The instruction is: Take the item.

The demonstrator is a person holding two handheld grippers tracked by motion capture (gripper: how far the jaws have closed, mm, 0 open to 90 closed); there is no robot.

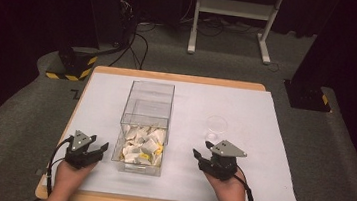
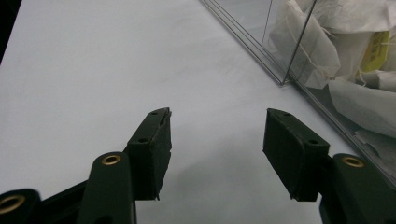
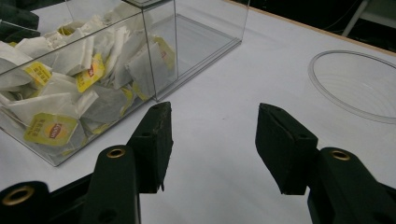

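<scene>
Tea bags (image 1: pixel 140 146) in white paper sachets with yellow tags fill the near compartment of a clear plastic box (image 1: pixel 150 91) that stands lengthwise near the middle of the white table top (image 1: pixel 246 107); its far compartment holds nothing visible. In the right gripper view the same tea bags (image 3: pixel 65 88) press against the box's clear wall (image 3: pixel 161 46), a thin divider closing them off from the bare section beyond. The left gripper (image 1: pixel 97 149) rests low over the table just left of the box, its jaws standing apart with nothing between them; in the left gripper view its pads (image 2: pixel 154 149) frame bare white surface, and the box's corner (image 2: pixel 282 70) sits just ahead to the right. The right gripper (image 1: pixel 201 151) hovers to the right of the box, likewise spread wide and holding nothing, its pads (image 3: pixel 156 140) apart over the table. Beyond it, near the right gripper and well apart from the box, lies a round clear dish (image 1: pixel 216 124), possibly a shallow bowl or lid, whose ribbed rim (image 3: pixel 327 88) appears in the right gripper view.
</scene>
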